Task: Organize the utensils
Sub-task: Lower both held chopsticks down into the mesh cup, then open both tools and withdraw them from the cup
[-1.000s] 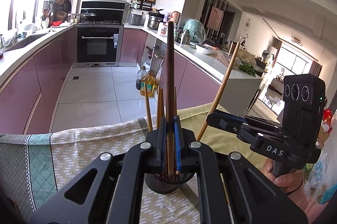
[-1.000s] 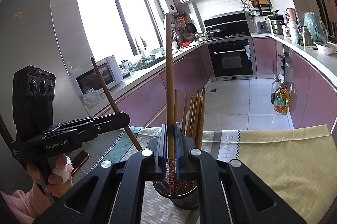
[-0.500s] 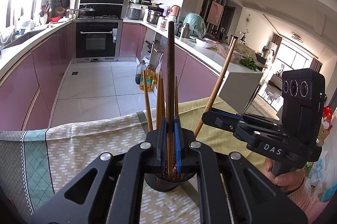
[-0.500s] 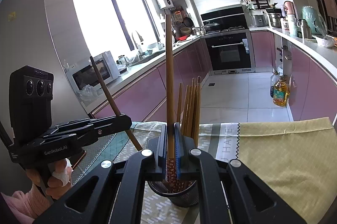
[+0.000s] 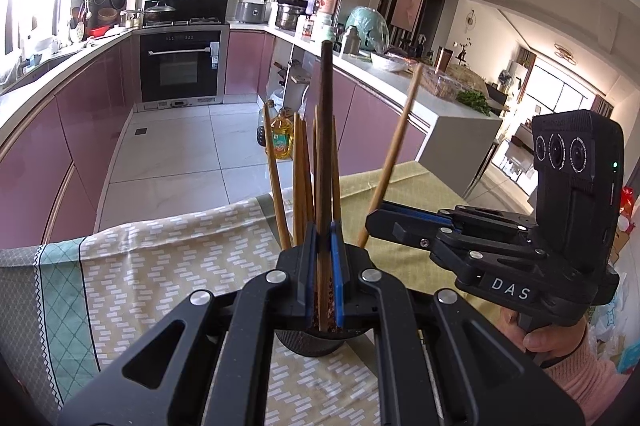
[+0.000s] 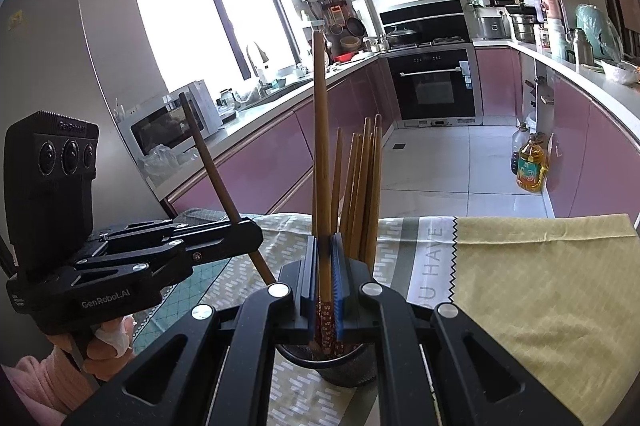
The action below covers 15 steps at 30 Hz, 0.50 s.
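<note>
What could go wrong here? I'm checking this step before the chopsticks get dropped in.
1. Both chopsticks head into one mesh holder together; the left hand-held gripper and right hand-held gripper may collide.
2. The holder already has a bundle of chopsticks; the dark chopstick or light chopstick could snag and tip the holder.

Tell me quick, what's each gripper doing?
Left gripper: closed on a dark chopstick.
Right gripper: closed on a light chopstick.
Both over the holder.
</note>
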Each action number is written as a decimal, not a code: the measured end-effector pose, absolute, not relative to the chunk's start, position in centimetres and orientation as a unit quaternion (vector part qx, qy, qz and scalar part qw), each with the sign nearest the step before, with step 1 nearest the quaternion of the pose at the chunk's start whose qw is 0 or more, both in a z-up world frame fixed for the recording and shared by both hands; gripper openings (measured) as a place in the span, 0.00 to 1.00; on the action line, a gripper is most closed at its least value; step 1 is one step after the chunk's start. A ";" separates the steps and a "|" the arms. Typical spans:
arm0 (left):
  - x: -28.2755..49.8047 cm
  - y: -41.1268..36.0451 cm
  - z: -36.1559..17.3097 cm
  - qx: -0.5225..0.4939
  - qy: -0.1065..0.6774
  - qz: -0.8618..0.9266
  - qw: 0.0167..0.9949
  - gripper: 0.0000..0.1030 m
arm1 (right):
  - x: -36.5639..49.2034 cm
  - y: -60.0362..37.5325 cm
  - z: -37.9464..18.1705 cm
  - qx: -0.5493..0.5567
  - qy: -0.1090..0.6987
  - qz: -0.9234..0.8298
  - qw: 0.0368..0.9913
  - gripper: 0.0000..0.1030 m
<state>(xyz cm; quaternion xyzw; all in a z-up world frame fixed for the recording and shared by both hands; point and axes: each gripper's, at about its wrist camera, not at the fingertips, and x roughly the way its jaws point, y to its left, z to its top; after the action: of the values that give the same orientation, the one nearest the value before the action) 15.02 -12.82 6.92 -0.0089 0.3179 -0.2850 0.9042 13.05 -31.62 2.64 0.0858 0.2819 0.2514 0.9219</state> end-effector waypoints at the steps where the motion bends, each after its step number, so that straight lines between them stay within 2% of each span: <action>1: 15.2 -13.0 6.7 -0.008 0.321 -0.285 0.903 0.07 | 13.1 -31.5 2.5 0.085 0.284 0.251 0.921 0.06; 9: 16.3 -13.3 4.9 -0.009 0.343 -0.284 0.895 0.08 | 13.6 -31.2 1.3 0.087 0.301 0.248 0.917 0.08; 12: 16.2 -12.8 4.5 -0.012 0.339 -0.283 0.897 0.15 | 13.1 -31.4 1.4 0.088 0.298 0.247 0.918 0.10; 15: 15.4 -12.1 4.3 -0.014 0.330 -0.276 0.903 0.23 | 12.3 -31.5 1.6 0.081 0.291 0.240 0.922 0.21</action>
<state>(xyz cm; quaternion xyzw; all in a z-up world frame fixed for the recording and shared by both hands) 15.44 -12.11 4.34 -0.0141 0.3302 -0.2755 0.9027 12.30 -31.51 1.58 0.0814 0.2911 0.2403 0.9224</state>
